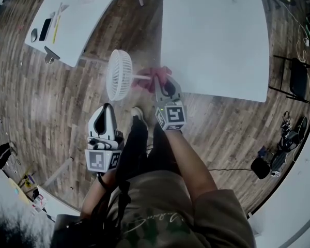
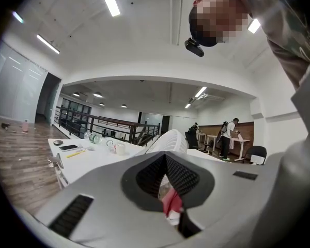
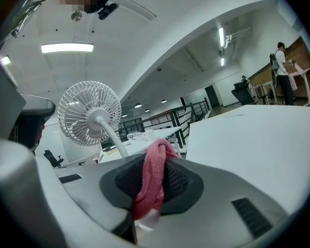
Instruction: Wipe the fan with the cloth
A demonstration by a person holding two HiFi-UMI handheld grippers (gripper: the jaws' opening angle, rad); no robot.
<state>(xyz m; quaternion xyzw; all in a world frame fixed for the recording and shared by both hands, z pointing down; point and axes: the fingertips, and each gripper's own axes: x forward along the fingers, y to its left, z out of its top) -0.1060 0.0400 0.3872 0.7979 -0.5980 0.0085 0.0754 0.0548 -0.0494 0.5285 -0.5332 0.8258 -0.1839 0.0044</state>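
- Plainly, in the head view the fan (image 1: 120, 75) is seen at upper centre, off the corner of the white table (image 1: 222, 45). Its stem runs right toward the pink cloth (image 1: 154, 77), which is pinched in the right claw (image 1: 163, 87). The left claw (image 1: 107, 110) is held just below the fan.
- In the left gripper view that claw is seen shut, with a fleck of pink low in its slit, likely the cloth beyond.
- In the right gripper view the cloth is clamped between the pads and the grille stands at upper left, untouched. Wiping is judged barely begun; the cloth must be carried onto the grille.
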